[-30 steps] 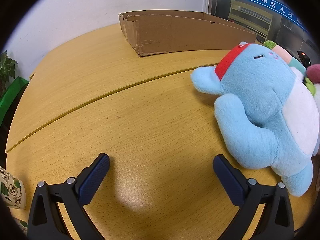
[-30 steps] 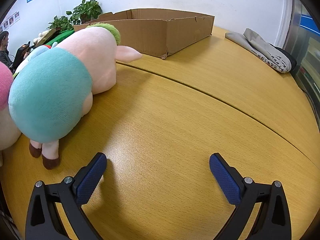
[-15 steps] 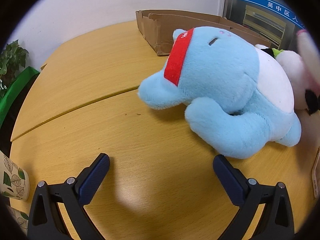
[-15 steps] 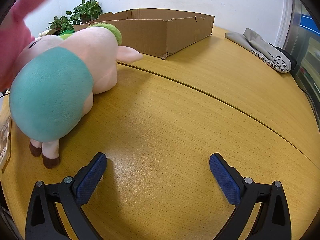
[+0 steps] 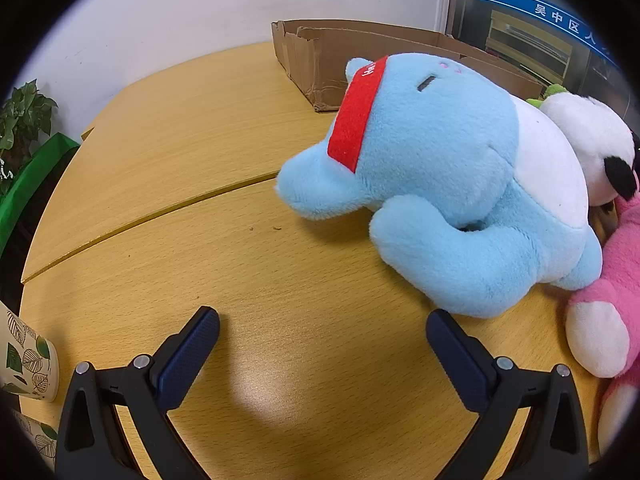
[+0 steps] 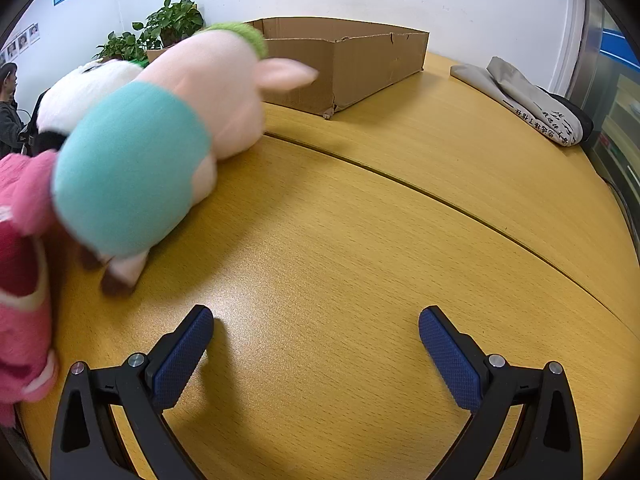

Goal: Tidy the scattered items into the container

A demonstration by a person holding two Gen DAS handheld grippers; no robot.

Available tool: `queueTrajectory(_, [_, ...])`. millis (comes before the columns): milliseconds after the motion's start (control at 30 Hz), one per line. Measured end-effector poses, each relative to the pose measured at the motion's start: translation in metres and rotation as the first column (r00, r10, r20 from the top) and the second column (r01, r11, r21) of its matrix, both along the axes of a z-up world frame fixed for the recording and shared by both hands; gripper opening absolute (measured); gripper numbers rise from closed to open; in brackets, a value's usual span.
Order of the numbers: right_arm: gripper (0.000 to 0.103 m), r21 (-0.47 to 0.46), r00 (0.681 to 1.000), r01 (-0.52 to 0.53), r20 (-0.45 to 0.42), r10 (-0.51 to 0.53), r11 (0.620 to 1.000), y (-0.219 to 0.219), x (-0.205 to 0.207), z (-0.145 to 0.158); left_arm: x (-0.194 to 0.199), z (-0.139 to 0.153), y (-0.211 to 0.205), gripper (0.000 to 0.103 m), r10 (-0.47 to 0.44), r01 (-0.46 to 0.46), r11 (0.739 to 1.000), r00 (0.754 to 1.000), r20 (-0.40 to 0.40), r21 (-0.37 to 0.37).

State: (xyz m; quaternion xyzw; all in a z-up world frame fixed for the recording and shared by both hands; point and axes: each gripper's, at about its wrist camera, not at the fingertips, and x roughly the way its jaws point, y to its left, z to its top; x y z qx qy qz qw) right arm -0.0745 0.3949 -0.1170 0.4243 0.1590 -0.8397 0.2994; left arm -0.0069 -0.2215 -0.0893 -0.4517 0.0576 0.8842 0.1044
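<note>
Left gripper (image 5: 322,334) low over the table (image 5: 172,168), fingers spread wide, nothing between them. Right gripper (image 6: 316,332) likewise spread wide and empty over bare wood.

Cardboard box (image 5: 384,46) taken as landmark: open-topped, shallow, at the far side of the table, near corner torn. Blue plush (image 5: 440,176) just in front of the box, lying on its side, long axis running from the red-banded head nearest the box corner back toward the lower right; one stubby limb pointing left, a thick arm folded down onto the table. Panda plush (image 5: 592,144) pressed against the blue plush's white belly, on the side away from the box's torn corner. Pink plush (image 5: 616,300) nearer than both, touching the blue plush's lower end.

Seen from the right wrist: pig plush (image 6: 160,132) in front of the box's left half, blurred, green-tufted head and pale ear pointing toward the box (image 6: 344,64), teal-clothed rump toward the camera, feet on the table. Panda (image 6: 80,92) behind it, pink plush (image 6: 24,240) at the left edge.

Wide bare table to the right of the pig plush and in front of the box; a seam (image 6: 440,196) crossing it. Folded grey cloth (image 6: 528,100) to the right of the box, near the table edge. Leaf-printed paper cup (image 5: 28,356) far from the box, at the near left table edge. Potted plant (image 6: 168,24) behind the box's left end.
</note>
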Motion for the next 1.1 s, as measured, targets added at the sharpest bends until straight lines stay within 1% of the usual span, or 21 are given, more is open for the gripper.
queueTrajectory(700, [0.103, 0.0, 1.0, 0.004, 0.0, -0.004, 1.0, 0.0, -0.001, 0.0, 0.002, -0.001, -0.001, 0.103, 0.011, -0.011, 1.0, 1.0, 0.0, 0.003])
queueTrajectory(833, [0.103, 0.002, 0.999, 0.046, 0.0, -0.046, 0.999, -0.002, -0.002, 0.0, 0.005, -0.001, 0.002, 0.103, 0.068, -0.068, 0.998, 0.998, 0.005, 0.0])
queueTrajectory(867, [0.103, 0.003, 0.998, 0.056, 0.001, -0.056, 0.998, -0.003, 0.0, 0.0, 0.004, -0.001, 0.002, 0.103, 0.078, -0.078, 0.997, 0.997, 0.013, -0.001])
queueTrajectory(900, [0.103, 0.005, 0.998, 0.06, 0.006, -0.06, 0.998, -0.002, 0.001, 0.001, 0.003, 0.0, 0.003, 0.103, 0.094, -0.094, 0.996, 0.995, 0.04, -0.006])
queueTrajectory(1000, [0.103, 0.01, 0.997, 0.082, 0.017, -0.082, 0.997, 0.0, 0.009, 0.003, 0.01, 0.001, 0.006, 0.103, 0.12, -0.119, 0.993, 0.99, 0.068, -0.014])
queueTrajectory(1033, [0.103, 0.004, 0.994, 0.109, 0.008, -0.109, 0.994, 0.002, 0.015, 0.007, 0.015, 0.001, 0.007, 0.103, 0.131, -0.13, 0.991, 0.989, 0.073, -0.014])
queueTrajectory(1100, [0.103, -0.03, 0.986, 0.16, -0.05, -0.162, 0.987, 0.009, 0.034, 0.024, 0.026, 0.003, 0.005, 0.103, 0.177, -0.176, 0.984, 0.981, 0.08, -0.011])
